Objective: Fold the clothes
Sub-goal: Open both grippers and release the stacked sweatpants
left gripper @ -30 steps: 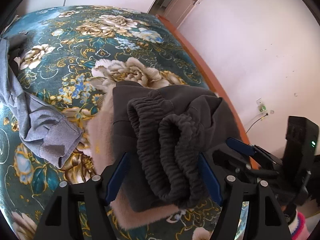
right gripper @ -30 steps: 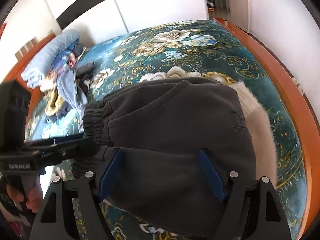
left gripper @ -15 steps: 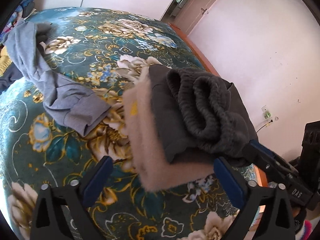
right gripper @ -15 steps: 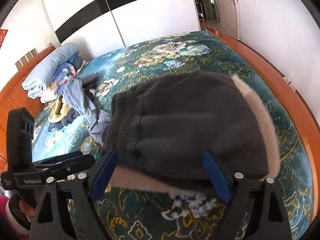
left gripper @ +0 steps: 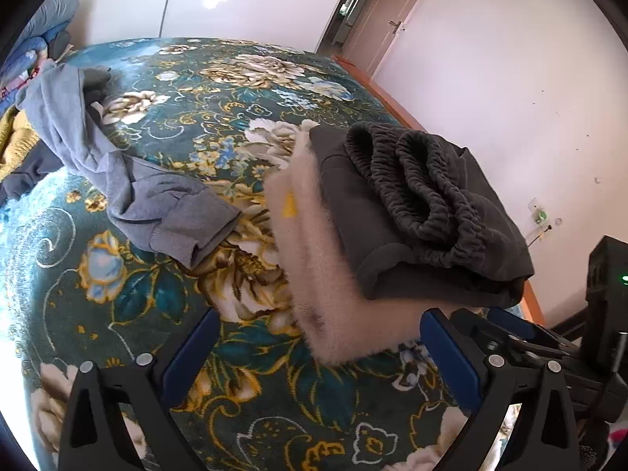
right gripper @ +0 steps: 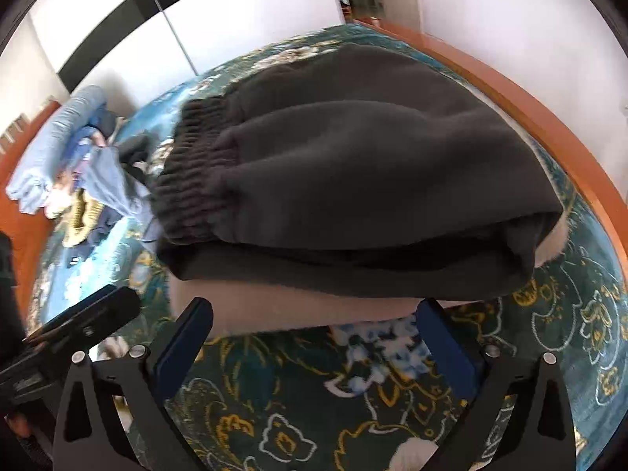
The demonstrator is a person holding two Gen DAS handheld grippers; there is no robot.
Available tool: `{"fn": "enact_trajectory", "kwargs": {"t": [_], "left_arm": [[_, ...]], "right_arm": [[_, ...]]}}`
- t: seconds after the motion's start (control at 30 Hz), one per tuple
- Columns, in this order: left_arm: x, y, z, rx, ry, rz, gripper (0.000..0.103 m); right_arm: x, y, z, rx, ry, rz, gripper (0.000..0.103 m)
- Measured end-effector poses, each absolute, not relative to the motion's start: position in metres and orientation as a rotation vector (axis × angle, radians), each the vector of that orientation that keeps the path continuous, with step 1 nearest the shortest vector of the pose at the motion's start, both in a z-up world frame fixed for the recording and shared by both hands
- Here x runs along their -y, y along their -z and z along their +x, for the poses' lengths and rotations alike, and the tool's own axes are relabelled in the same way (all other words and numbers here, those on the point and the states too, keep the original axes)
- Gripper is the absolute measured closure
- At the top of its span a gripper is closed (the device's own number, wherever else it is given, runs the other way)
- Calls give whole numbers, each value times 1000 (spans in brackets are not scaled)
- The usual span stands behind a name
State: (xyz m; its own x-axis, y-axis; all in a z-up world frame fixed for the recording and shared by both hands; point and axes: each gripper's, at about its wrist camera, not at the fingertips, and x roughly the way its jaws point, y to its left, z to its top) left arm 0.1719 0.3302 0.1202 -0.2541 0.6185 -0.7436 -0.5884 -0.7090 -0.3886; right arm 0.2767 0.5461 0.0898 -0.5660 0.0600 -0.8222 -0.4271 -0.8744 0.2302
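Underneath, floral bedspread (left gripper: 188,314); white walls (left gripper: 510,78).

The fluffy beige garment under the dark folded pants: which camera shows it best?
Left wrist view: the beige garment shows its whole fuzzy side beneath the dark pants. In the right wrist view, only a blurred strip peeks out below them.

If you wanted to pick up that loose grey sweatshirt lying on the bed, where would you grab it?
I'd probably take the grey sweatshirt by its ribbed cuff end, coming in with the left gripper, whose fingers stand open. That end lies flat on the floral bedspread, nearest and unobstructed, and the thick hem gives a firm edge; the far end runs into the clothes pile.
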Motion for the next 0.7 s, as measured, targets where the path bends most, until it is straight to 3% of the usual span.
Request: {"fn": "enact_trajectory", "kwargs": {"t": [0.37, 0.7], "left_arm": [[-330, -109, 169, -65, -2137, -1174, 0], [-327, -104, 173, -43, -2091, -1151, 0]], "right_arm": [[-537, -88, 272, -545, -2411, -1270, 0], [-530, -97, 270, -499, -2365, -1256, 0]]}}
